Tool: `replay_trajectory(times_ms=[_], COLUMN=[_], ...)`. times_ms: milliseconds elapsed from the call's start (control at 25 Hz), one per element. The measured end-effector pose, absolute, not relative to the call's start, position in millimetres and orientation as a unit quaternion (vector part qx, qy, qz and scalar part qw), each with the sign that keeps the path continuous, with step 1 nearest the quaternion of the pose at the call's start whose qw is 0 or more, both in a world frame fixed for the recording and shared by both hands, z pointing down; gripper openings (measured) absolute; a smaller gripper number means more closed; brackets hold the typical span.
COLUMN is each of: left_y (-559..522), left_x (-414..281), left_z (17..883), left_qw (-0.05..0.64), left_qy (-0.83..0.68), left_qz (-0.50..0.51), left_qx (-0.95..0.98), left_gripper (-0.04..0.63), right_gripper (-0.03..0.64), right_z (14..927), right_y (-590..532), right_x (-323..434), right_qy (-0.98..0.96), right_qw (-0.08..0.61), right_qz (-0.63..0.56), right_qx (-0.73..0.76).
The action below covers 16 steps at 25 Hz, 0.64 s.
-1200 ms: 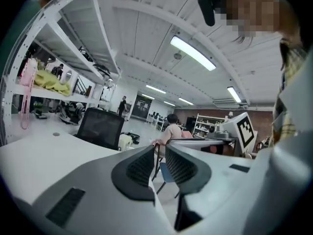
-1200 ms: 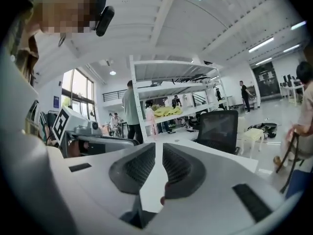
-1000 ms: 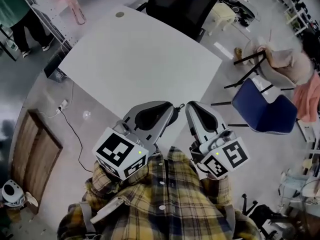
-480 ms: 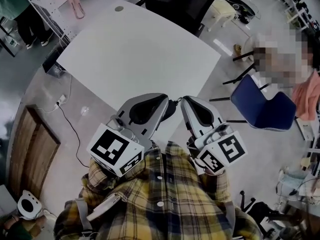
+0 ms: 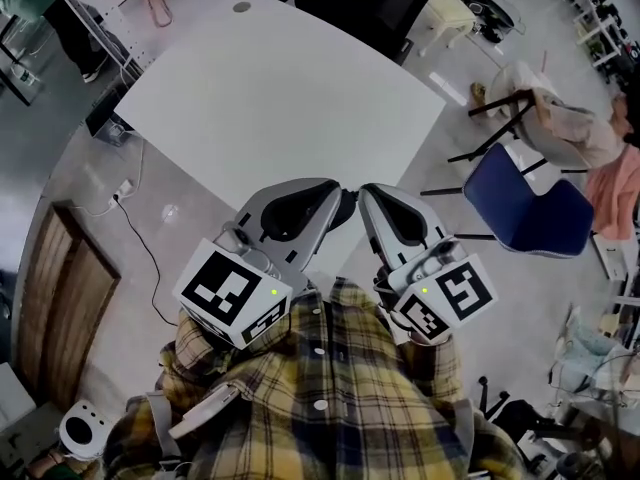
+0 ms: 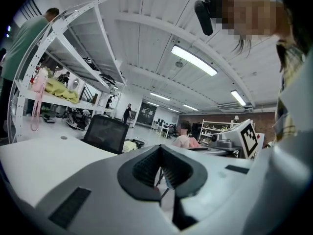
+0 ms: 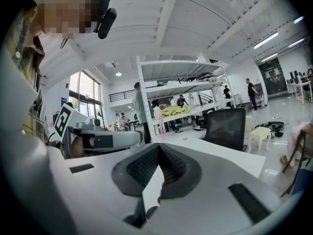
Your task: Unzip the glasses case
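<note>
Left gripper (image 5: 340,206), right gripper (image 5: 365,197): closed, apparently empty.

A large white table (image 5: 270,98) stands on a glossy grey floor (image 5: 60,168), with a black office chair (image 5: 375,3) at its far edge and a blue chair (image 5: 525,213) near its right corner. A pale yellow stool (image 5: 455,23) sits beyond the office chair. On the floor to the left lie a brown wooden panel (image 5: 65,298) and a white power strip (image 5: 125,190) with a dark cable trailing from it. White metal shelving (image 7: 171,82) (one shelf carries yellow bundles) rises behind the table. The white, beamed ceiling is lit by long strip lights (image 6: 194,60). Tall windows (image 7: 85,99) brighten one side, and a brick wall (image 6: 230,119) closes the far end.
</note>
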<state>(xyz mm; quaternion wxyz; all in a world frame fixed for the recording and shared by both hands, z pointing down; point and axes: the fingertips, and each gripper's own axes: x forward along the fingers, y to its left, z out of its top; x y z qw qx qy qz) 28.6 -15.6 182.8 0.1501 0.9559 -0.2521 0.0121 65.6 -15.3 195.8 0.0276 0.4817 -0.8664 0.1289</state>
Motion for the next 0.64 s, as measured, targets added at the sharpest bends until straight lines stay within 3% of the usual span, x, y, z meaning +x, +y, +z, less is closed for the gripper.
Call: replay_trajectory(times_ms=[640], left_y=[-17.6], left_x=[9.2], left_z=[192.7], left_qw=[0.160], left_qy=[-0.269], left_qz=[0.019], left_qx=[0.950], left_gripper=[0.008], right_gripper=[-0.002], right_z=[207.9], right_y=[-14.0], right_x=[55.1], right_qy=[-0.863], right_qw=[0.034], right_qz=[0.147], right_qx=[0.483])
